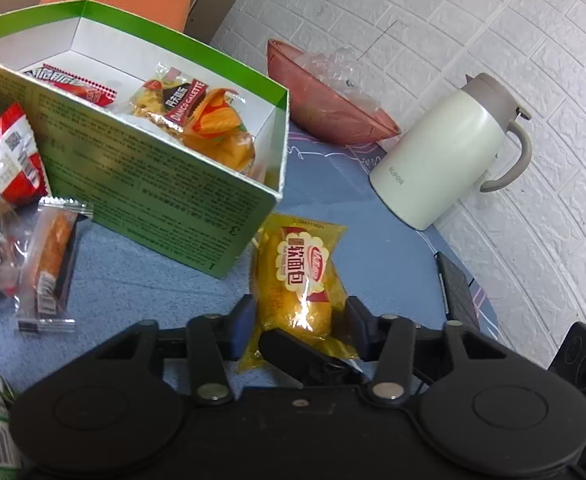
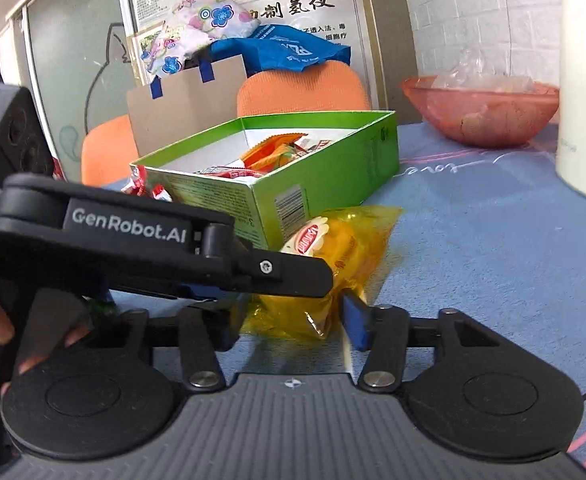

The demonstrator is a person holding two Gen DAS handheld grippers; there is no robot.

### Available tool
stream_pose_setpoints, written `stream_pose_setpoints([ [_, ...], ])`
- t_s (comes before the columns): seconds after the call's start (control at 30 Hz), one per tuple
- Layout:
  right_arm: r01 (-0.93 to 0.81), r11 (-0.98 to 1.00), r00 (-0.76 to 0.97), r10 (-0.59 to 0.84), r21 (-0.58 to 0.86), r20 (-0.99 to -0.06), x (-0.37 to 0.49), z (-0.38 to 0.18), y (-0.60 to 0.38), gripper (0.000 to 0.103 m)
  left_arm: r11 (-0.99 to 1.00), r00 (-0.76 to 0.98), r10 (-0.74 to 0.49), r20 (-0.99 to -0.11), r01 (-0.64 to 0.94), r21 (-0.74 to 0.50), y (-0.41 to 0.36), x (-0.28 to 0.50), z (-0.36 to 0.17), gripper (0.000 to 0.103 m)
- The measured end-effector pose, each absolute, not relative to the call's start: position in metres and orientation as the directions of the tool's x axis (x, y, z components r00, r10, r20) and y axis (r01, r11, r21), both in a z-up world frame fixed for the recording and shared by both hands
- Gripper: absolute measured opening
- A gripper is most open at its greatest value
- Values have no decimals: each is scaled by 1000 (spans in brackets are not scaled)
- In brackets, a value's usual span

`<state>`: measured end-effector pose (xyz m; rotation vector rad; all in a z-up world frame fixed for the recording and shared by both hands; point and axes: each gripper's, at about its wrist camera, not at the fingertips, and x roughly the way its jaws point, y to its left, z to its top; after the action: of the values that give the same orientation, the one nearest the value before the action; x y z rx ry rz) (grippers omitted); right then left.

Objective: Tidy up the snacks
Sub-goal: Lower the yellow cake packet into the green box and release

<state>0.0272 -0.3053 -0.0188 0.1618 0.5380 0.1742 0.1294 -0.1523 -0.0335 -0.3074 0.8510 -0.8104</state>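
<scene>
A yellow soft-bread packet lies on the blue cloth by the near corner of the green box. My left gripper is open, its blue pads on either side of the packet's near end. In the right wrist view the packet lies between my right gripper's open fingers, and the left gripper's black finger crosses over it. The green box holds several wrapped snacks.
Loose snacks lie left of the box. A red bowl and a white jug stand at the back by the brick wall. Orange chairs stand behind the table.
</scene>
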Motion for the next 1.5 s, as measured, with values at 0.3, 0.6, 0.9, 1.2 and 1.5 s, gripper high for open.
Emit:
stream_pose_setpoints([
  [0.3,-140,985,886,171,103,-432,-8,9,-303,67,630,416,-774,-478,588,-508,-149,90,-2,75],
  [0.6,-215,974,921,224,65,-317,10,45,-292,67,650,524,-760,-385,605,-460,-126,94,44,75],
  [0.9,-297,952,915,307,77,-262,67,63,-270,66,692,597,-717,-360,549,-469,-96,140,64,75],
  [1.2,-305,951,903,308,58,-299,113,49,-255,66,708,596,-698,-397,493,-505,-86,195,46,75],
  [1.5,-291,955,892,252,-49,-374,140,25,-242,103,783,640,-614,-462,422,-456,-87,215,25,103],
])
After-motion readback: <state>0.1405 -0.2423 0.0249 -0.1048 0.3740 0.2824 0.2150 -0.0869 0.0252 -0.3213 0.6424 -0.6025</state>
